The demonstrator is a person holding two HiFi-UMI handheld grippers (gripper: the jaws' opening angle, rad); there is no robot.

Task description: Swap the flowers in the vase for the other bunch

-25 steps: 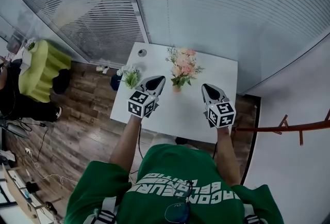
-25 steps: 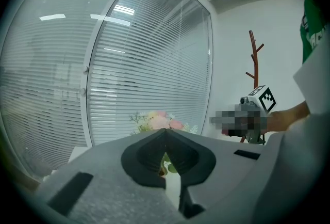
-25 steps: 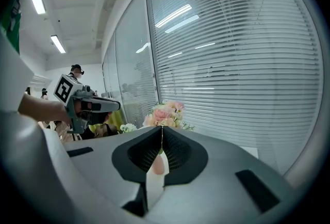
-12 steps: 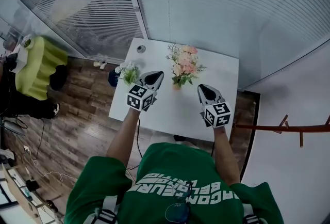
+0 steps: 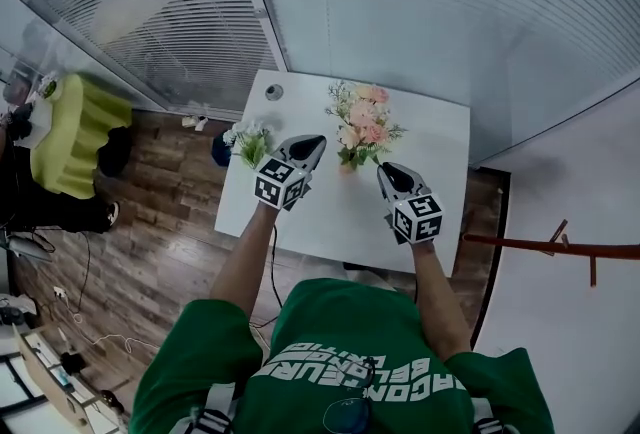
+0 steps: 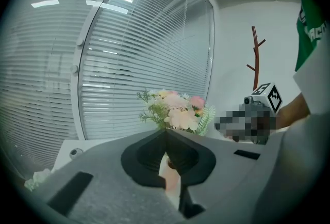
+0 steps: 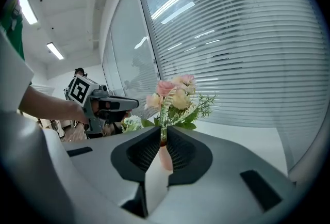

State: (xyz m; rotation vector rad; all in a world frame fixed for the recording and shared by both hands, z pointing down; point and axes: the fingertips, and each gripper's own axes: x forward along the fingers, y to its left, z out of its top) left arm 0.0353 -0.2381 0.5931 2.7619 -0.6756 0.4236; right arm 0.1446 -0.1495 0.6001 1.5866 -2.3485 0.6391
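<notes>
Pink flowers (image 5: 362,120) stand untouched in the vase (image 5: 346,165) on the bench (image 5: 440,152), with the other bunch (image 5: 250,144) at its left edge. The left gripper (image 5: 316,141) and right gripper (image 5: 385,170), both clenched and empty, have drawn in beside the vase, so the swap is likely only beginning.
</notes>
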